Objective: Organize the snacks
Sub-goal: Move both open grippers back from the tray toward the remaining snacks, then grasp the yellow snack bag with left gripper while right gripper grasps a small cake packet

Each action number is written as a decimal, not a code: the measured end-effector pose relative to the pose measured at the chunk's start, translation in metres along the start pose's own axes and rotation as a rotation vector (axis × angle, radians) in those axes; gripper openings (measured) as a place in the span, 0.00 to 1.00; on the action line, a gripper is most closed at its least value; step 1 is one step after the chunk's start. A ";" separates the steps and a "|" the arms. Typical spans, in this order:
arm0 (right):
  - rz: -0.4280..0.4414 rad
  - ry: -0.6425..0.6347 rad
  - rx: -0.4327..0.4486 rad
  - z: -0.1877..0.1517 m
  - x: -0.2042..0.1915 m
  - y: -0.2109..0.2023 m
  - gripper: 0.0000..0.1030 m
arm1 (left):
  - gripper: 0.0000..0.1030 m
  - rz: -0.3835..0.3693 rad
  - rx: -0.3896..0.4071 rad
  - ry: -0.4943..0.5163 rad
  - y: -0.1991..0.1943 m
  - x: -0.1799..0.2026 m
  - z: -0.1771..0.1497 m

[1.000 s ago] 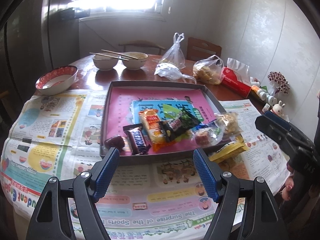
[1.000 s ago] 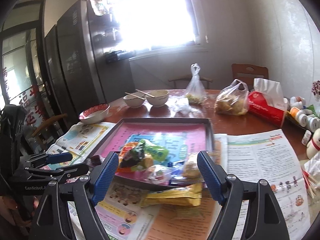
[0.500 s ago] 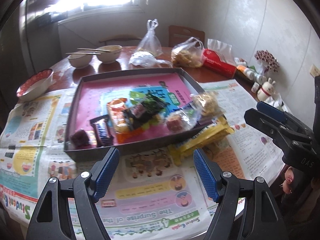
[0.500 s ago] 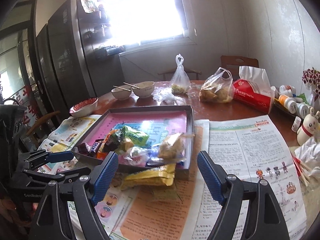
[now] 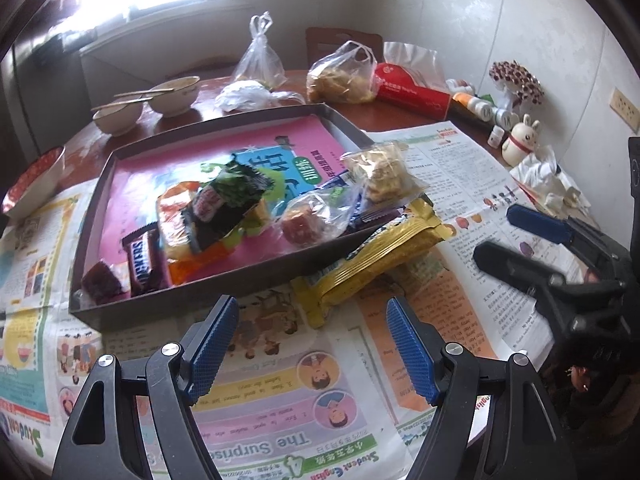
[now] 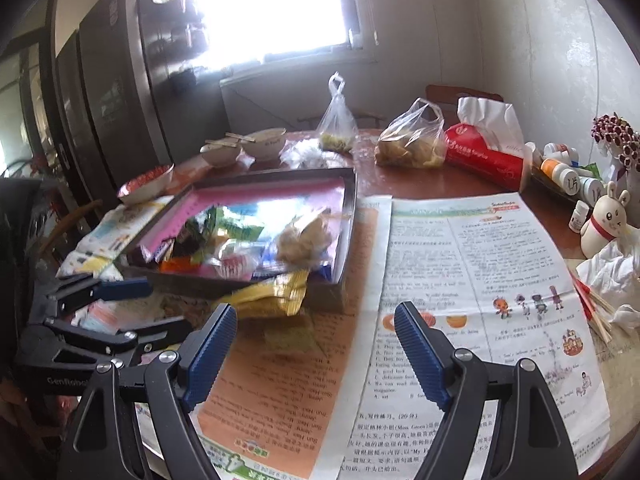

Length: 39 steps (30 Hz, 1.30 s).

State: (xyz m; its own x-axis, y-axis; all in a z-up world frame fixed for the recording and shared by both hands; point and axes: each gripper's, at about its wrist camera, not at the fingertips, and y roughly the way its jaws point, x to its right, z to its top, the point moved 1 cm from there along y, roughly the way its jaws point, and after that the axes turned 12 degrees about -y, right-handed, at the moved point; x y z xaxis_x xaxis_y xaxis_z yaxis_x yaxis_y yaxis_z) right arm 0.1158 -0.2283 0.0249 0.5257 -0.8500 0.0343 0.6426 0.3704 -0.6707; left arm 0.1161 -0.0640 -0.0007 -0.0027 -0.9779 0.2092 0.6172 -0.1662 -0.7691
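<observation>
Both grippers, left and right, fingers spread and empty; risk: yellow packet propped on tray edge may slide off if nudged.

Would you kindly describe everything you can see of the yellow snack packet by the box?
The yellow snack packet is a long, glossy, gold-yellow foil wrapper with crimped ends and some blue and white print. It looks sealed and unopened. It lies outside the dark box, slanted, its far end propped on the box's near corner wall and its near end resting on the newspaper. Neither gripper touches it.
</observation>
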 end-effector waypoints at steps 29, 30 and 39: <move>0.053 -0.028 -0.130 -0.010 0.001 0.050 0.78 | 0.26 -0.106 -0.046 0.116 0.051 0.018 0.006; 0.057 -0.028 -0.136 -0.008 0.000 0.053 0.78 | 0.25 -0.114 -0.047 0.107 0.051 0.015 0.007; 0.035 -0.078 -0.173 -0.005 -0.022 0.076 0.71 | 0.25 -0.159 -0.035 0.012 0.043 -0.019 0.005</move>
State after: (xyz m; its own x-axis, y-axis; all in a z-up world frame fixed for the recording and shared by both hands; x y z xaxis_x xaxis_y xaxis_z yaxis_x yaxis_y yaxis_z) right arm 0.1505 -0.1827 -0.0307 0.5920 -0.8035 0.0621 0.5213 0.3230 -0.7899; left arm 0.1465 -0.0519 -0.0346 -0.1082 -0.9402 0.3229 0.5801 -0.3235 -0.7476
